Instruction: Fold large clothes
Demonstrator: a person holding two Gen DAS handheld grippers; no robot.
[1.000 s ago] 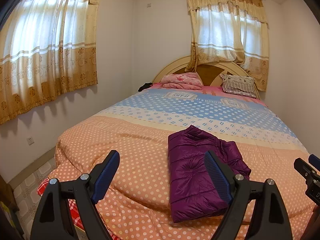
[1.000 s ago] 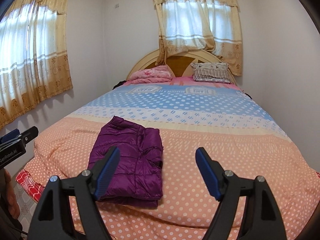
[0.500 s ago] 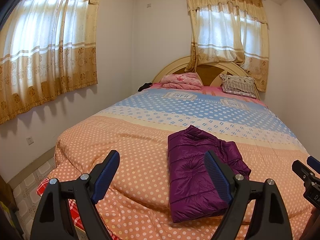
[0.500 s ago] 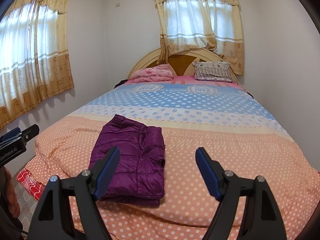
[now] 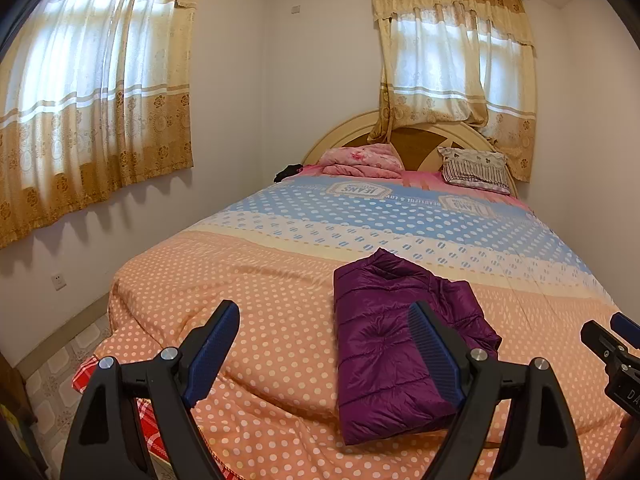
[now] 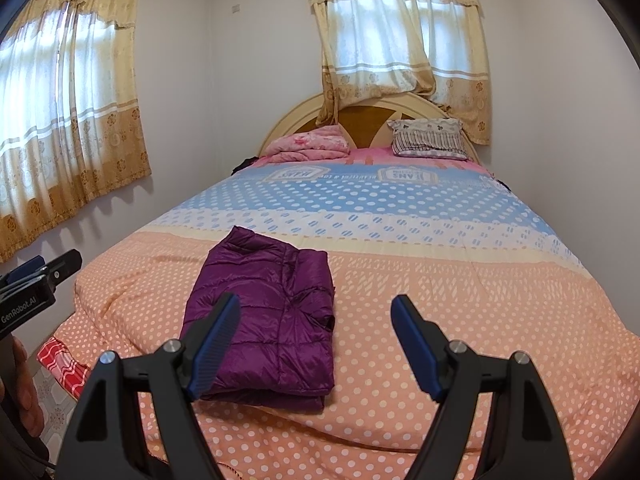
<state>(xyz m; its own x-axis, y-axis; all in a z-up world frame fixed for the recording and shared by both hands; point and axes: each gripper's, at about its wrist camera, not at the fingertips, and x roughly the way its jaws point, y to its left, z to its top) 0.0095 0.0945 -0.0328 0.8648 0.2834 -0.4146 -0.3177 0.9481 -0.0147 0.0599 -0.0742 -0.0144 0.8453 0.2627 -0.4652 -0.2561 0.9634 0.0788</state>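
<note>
Holding both tools off the near end of the bed [image 5: 168, 280], you have nothing in either one: the left gripper [image 5: 324, 344] stands wide with only air between its blue pads [image 5: 216, 344], and the right gripper [image 6: 316, 340] is just as spread and just as bare. Neither touches the cloth.

The jacket [image 6: 268, 312], a purple quilted one, lies on the orange dotted part of the quilt [image 6: 440, 280], near the foot edge and toward the left side of the bed as the right camera shows it. It looks folded already into a thick oblong stack, so you are likely at the end of the job or about to square it up.

If you go back in, watch these things:

- The shell looks slick and puffy. A pinch on the top layer alone could slide it off the layers below and undo the fold.
- The right edge of the stack looks ragged in the left view, with loose bulges. Tugging there could pull a sleeve out.
- The stack sits close to the bed's edge; a push toward you could tip it to the floor.
- A low approach could snag the quilt along with the jacket and drag both.
- Your two tools sit near each other; closing in on the same corner could knock them together.
</note>
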